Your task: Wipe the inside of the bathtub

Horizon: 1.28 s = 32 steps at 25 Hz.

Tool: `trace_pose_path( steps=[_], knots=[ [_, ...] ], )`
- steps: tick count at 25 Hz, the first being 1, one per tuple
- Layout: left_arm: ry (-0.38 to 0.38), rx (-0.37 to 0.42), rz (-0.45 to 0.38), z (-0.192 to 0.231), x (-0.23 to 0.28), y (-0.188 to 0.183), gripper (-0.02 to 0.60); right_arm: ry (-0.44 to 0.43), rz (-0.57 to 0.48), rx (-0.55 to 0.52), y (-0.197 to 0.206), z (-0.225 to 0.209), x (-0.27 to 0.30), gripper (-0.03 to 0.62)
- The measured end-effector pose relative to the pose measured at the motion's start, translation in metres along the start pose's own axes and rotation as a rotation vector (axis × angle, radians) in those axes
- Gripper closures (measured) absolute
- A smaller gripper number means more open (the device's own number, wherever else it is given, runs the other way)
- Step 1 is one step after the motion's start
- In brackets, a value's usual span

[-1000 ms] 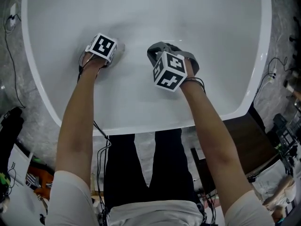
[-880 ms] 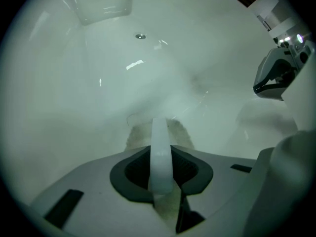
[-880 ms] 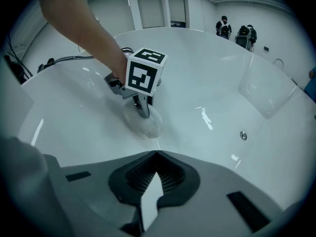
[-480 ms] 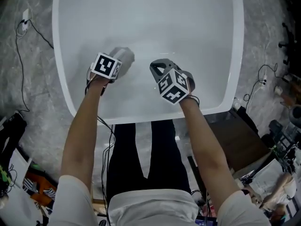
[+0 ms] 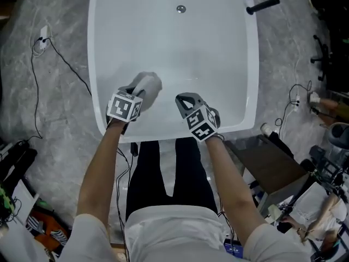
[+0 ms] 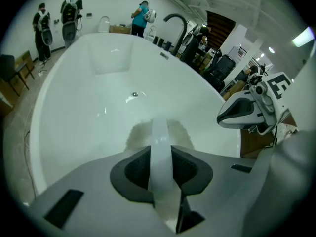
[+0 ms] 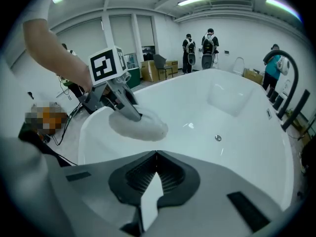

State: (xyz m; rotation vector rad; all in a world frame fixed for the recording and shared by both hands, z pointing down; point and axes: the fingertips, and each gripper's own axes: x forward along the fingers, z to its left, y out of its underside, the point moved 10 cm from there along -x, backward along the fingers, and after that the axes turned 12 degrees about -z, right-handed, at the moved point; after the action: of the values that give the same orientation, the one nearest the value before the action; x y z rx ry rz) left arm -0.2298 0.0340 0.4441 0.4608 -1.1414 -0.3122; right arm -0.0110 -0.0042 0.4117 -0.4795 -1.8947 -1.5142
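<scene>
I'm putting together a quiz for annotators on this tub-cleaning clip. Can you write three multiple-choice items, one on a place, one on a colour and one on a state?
1. Where is the cloth?
A. At the far end of the bathtub
B. Inside the bathtub, at the person's end
C. Outside the bathtub

2. What colour is the bathtub?
A. Black
B. White
C. Blue

3. How is the right claw?
A. Wide open
B. Shut on the cloth
C. Shut and empty

Answers:
1 B: the left claw holds it inside the near end.
2 B: the tub is white throughout.
3 C: its jaws meet with nothing between them.
</scene>
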Motion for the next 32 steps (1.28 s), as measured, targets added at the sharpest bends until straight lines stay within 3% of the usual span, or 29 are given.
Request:
trace_pose_path(
  steps=[10,15,20,32],
  knots=[
    [0.024,0.029,-0.204,-0.044,-0.113,-0.033,0.486,0.128,-0.155,0.055,-0.065,0.028,-0.076,0.577],
    [0.044,-0.001,-0.304,-0.066,-0.169,-0.035,0.486,0.175,-0.231,0.107,-0.091,0.056,-0.117,0.577],
    [0.073,0.025,-0.386,-0.089,-0.219,-0.032,0.486,0.216,-0.308,0.122,-0.114,0.087,-0.152,0.577],
    [0.027,0.06,-0.529,-0.125,-0.282,-0.029,0.486,0.242,-0.441,0.089,-0.133,0.125,-0.215,0.577]
  ],
)
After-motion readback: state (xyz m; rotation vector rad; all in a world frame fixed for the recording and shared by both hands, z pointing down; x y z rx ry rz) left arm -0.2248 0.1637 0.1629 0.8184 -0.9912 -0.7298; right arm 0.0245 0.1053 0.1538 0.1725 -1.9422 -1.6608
